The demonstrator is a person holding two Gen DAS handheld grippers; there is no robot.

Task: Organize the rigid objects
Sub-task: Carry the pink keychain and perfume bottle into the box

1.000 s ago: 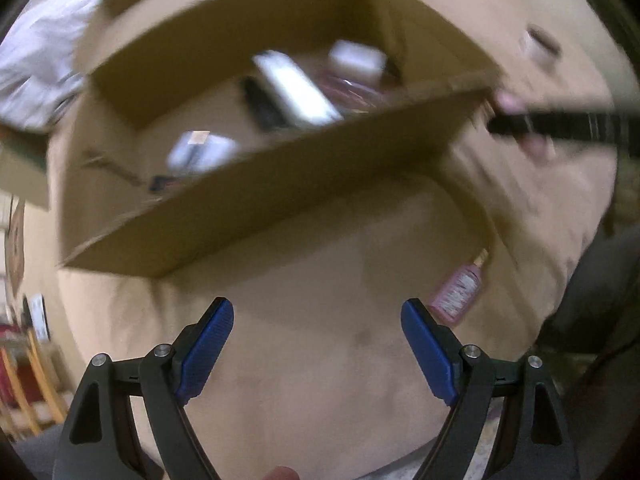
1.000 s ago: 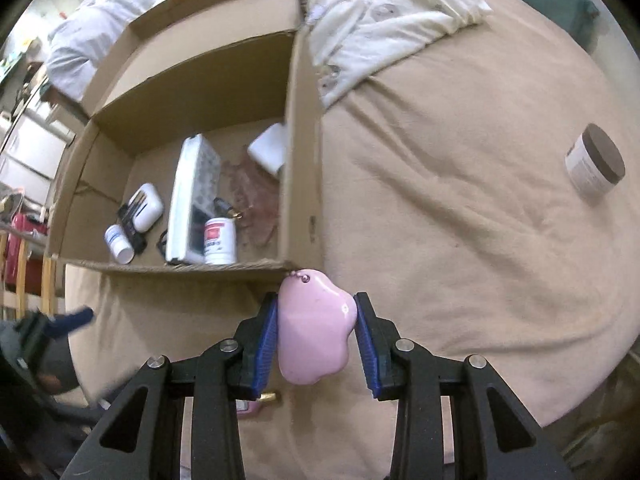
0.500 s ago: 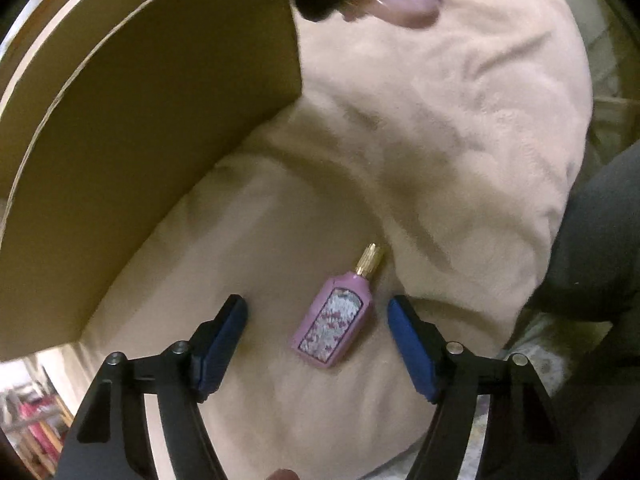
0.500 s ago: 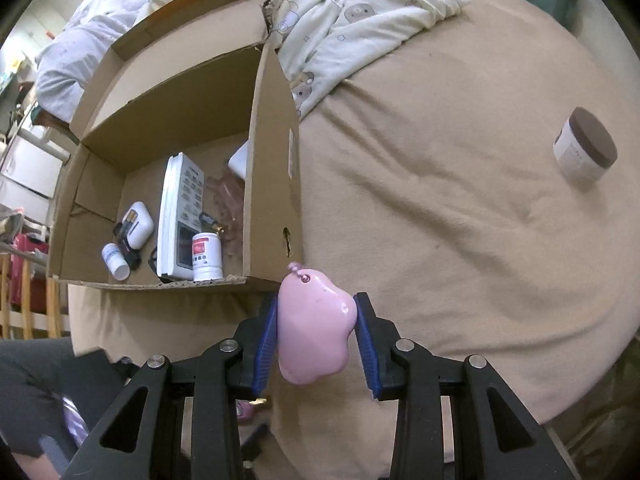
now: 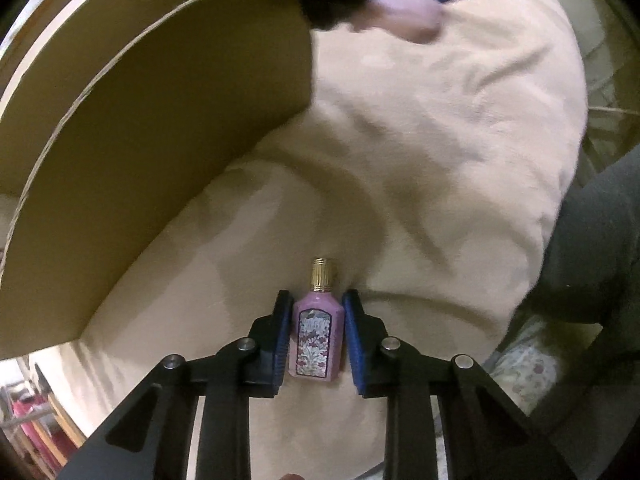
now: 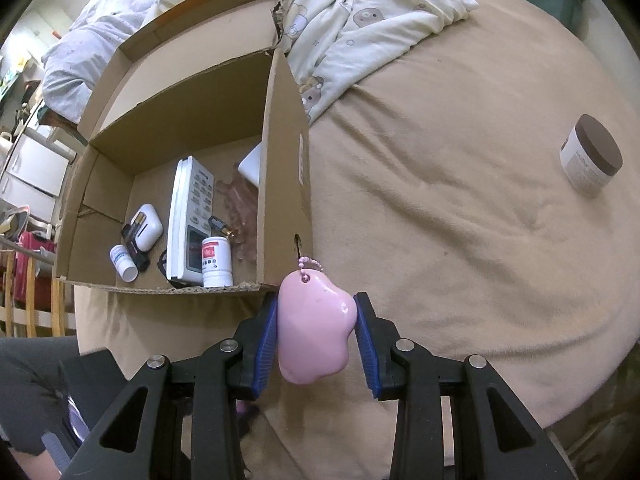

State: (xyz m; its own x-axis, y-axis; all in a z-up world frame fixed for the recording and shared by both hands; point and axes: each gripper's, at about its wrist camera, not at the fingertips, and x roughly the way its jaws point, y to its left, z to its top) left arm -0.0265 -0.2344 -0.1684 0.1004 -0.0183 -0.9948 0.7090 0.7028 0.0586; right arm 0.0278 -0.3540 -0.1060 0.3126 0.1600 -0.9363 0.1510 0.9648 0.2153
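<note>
My left gripper (image 5: 316,316) is shut on a small pink perfume bottle (image 5: 317,338) with a gold cap, which lies on the beige blanket. My right gripper (image 6: 316,320) is shut on a pink cloud-shaped case (image 6: 314,330) with a bead chain, held in the air just beside the near right corner of the open cardboard box (image 6: 286,168). The box holds a white remote (image 6: 190,216), white earbud case (image 6: 146,226), two small white bottles (image 6: 216,256) and other small items. The right gripper with the pink case also shows at the top of the left wrist view (image 5: 404,12).
A brown-lidded white jar (image 6: 590,160) stands on the blanket at the far right. A rumpled pale bear-print quilt (image 6: 360,20) lies behind the box. The box's outer wall (image 5: 152,152) rises left of the perfume bottle. A person's dark-clothed leg (image 5: 592,248) is at the right.
My left gripper has moved down over the perfume bottle and shut on it. My right gripper still holds the pink case, drifted slightly right of the box corner.
</note>
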